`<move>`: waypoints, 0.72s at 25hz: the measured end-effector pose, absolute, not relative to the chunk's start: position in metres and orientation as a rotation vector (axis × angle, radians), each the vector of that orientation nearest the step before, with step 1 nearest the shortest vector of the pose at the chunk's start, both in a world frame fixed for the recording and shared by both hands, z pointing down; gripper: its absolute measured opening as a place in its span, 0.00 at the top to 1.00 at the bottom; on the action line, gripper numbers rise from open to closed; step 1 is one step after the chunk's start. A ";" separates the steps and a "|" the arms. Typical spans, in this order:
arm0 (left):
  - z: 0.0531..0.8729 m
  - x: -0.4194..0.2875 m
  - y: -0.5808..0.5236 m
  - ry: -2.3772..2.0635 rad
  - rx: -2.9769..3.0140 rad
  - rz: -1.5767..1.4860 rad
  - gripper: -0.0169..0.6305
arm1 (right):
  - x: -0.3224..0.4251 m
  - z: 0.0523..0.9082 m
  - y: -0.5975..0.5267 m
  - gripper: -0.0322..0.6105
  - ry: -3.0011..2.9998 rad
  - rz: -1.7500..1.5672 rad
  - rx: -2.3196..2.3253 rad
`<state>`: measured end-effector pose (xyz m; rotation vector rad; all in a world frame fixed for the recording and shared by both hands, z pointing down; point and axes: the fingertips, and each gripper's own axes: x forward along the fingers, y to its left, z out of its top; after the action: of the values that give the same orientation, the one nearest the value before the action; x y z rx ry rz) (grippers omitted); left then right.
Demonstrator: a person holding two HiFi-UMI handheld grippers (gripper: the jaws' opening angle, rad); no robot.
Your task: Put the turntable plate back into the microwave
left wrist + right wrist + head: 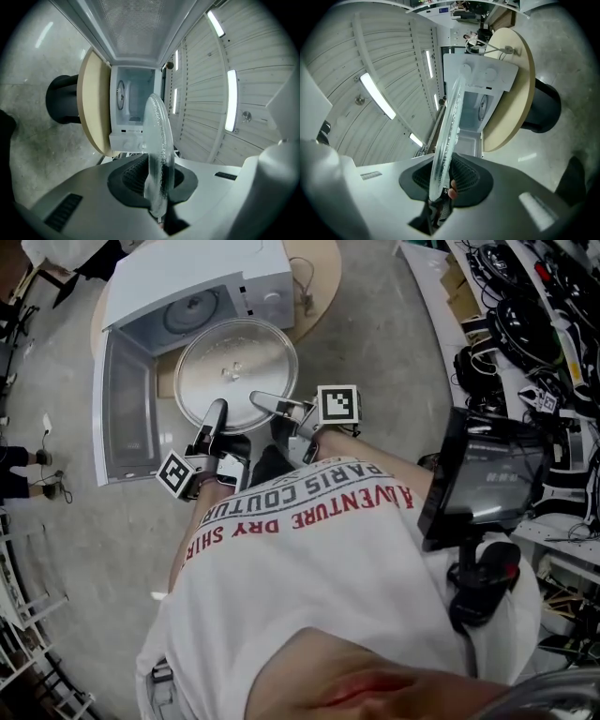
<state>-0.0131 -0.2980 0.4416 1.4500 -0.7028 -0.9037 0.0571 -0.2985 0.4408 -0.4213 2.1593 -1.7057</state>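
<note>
The glass turntable plate [236, 367] is in the air just before the open microwave [202, 282], carried by 2 grippers. The left gripper [214, 420] is closed almost fully on the rim at about 7 o'clock of the plate. The right gripper [265, 401] pinches the rim likewise at about 5 o'clock. The cavity [133, 101] lies at 12 o'clock from the plate, the open door [127, 413] at 9 o'clock. To do this step well, I think both hands should advance together and keep the plate level, so the glass does not twist between the pads. It should pass clear of the door, then come down centred on the cavity floor.
</note>
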 end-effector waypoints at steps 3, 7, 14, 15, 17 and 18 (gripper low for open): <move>0.453 -0.026 -0.318 -0.705 1.426 -0.906 0.94 | 0.044 0.452 -0.319 0.86 2.156 -1.738 -0.434; 0.466 -0.043 -0.348 -0.709 1.390 -0.908 0.94 | 0.027 0.465 -0.348 0.86 2.133 -1.793 -0.458; 0.481 -0.057 -0.386 -0.723 1.378 -0.909 0.94 | 0.013 0.476 -0.387 0.87 2.112 -1.800 -0.446; 0.484 -0.059 -0.390 -0.723 1.373 -0.909 0.94 | 0.011 0.479 -0.392 0.87 2.104 -1.807 -0.450; 0.491 -0.064 -0.398 -0.730 1.360 -0.909 0.94 | 0.007 0.487 -0.400 0.87 2.086 -1.830 -0.453; 0.495 -0.067 -0.401 -0.735 1.354 -0.911 0.94 | 0.004 0.491 -0.403 0.87 2.090 -1.836 -0.459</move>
<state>-0.0669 -0.4008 0.4952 1.3538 -0.7354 -0.9107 0.0041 -0.4032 0.4913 -0.4589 2.0899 -1.8357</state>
